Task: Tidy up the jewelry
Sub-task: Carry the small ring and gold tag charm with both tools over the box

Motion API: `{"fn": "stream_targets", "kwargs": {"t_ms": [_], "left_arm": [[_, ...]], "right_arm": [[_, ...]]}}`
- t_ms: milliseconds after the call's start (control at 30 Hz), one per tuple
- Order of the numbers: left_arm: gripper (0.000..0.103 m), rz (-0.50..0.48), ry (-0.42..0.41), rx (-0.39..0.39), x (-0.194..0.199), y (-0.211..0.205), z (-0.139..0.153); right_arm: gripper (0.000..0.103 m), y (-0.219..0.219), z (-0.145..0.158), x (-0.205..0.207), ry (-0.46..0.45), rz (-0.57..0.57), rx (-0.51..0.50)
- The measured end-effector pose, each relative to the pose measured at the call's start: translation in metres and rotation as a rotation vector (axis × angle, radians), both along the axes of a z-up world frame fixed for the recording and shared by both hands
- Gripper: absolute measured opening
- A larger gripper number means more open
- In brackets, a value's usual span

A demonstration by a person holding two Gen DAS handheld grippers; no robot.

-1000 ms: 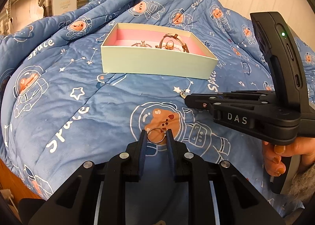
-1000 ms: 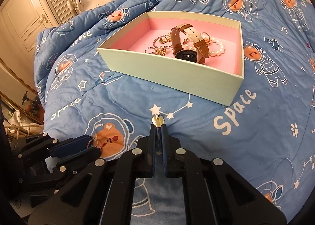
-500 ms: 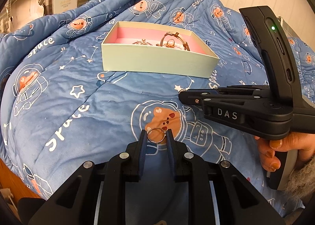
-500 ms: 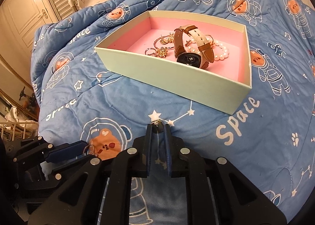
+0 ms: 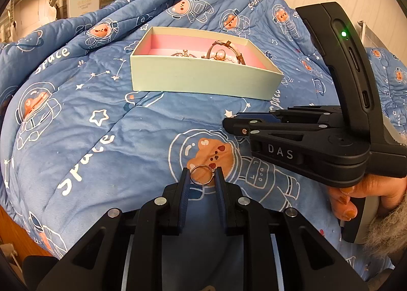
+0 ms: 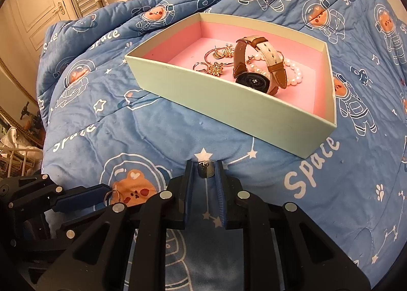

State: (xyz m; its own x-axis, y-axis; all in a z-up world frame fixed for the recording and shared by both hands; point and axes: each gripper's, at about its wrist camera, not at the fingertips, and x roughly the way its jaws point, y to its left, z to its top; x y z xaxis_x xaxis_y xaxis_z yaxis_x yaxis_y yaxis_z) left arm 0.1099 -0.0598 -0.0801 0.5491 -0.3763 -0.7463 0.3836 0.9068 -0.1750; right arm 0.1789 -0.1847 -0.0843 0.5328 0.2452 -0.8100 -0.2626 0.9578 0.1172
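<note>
Since a second ago my right gripper (image 6: 206,163) has eased its jaws a little apart, and the small piece (image 6: 206,169) between them looks different: earlier a narrow gold tip poked out past the fingertips, now I see a short, dark metallic, barrel-shaped bit with a small stud on top, spanning the narrow gap from pad to pad. Its short body stands roughly upright between the fingertips, pointing away from me toward the box (image 6: 236,110); I cannot tell what sort of jewelry it is. My left gripper (image 5: 202,175) has not budged and clamps a thin silver ring (image 5: 201,174), held edge-on across the pads with its hoop open to the camera and a tiny setting on its right side. Both grippers hang just above the blue quilt (image 5: 127,125) printed with astronaut bears. Beyond them sits the pale green, pink-lined box, holding a brown-strapped watch (image 6: 251,78), a pearl bracelet (image 6: 292,72), gold earrings (image 6: 216,69) and another ring (image 6: 199,66).
</note>
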Motion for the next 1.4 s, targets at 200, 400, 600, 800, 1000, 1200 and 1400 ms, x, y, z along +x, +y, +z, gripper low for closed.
{"fn": "stream_targets", "kwargs": {"t_ms": [200,400,600,800,1000,1200,1400], "left_arm": [[0.019,0.002,0.000,-0.006,0.000,0.000,0.001],[0.019,0.002,-0.002,-0.008,0.001,0.001,0.003],[0.019,0.002,-0.015,-0.012,0.004,0.004,0.012],[0.019,-0.009,-0.033,-0.017,0.008,0.005,0.022],[0.019,-0.003,-0.049,-0.035,0.025,0.008,0.037],[0.019,-0.005,-0.092,-0.031,0.055,0.008,0.057],[0.019,-0.006,-0.097,-0.018,0.091,0.002,0.069]], "right_arm": [[0.014,-0.004,0.004,-0.003,0.001,-0.003,0.025],[0.014,-0.006,0.010,-0.007,0.006,0.009,0.059],[0.014,-0.007,0.025,-0.010,0.010,0.035,0.100],[0.014,-0.010,0.040,-0.007,0.023,0.058,0.157],[0.014,-0.006,0.060,0.001,0.005,0.095,0.181],[0.014,-0.004,0.082,0.021,-0.040,0.116,0.159],[0.014,-0.004,0.093,0.054,-0.043,0.112,0.144]]}}
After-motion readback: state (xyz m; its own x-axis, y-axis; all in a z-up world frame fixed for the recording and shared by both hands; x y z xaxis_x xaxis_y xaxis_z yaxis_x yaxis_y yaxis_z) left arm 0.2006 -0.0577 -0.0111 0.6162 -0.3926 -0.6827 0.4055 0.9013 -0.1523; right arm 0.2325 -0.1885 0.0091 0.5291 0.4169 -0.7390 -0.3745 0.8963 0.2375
